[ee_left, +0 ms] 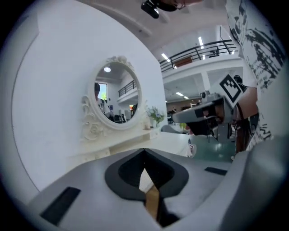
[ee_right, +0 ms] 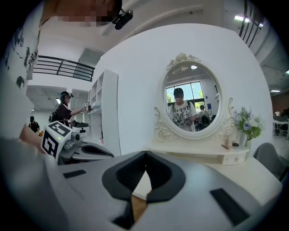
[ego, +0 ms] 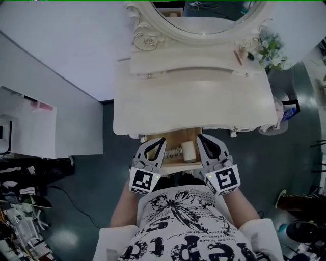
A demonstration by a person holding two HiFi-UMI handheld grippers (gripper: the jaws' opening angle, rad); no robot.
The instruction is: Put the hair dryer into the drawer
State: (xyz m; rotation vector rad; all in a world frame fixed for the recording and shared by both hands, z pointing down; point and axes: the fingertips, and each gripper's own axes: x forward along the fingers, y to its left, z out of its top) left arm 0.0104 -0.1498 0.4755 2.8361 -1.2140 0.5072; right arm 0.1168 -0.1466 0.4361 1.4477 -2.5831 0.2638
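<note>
In the head view the wooden drawer [ego: 176, 138] stands pulled out under the front of the white dressing table [ego: 193, 104]. Inside it lies the hair dryer [ego: 189, 151], a white barrel with its coiled cord [ego: 173, 151] beside it. My left gripper [ego: 162, 139] hovers over the drawer's left side, my right gripper [ego: 199, 136] over its right side. Both are shut, tips touching, with nothing between them, and neither touches the dryer. The left gripper [ee_left: 144, 151] and the right gripper [ee_right: 145, 154] point nearly level at the oval mirror [ee_right: 192, 101].
A raised shelf [ego: 193, 69] with small items and a flower bunch [ego: 272, 51] sits at the table's back under the mirror [ego: 204, 15]. A white cabinet [ego: 30, 127] stands to the left. Clutter and cables lie on the floor at both sides.
</note>
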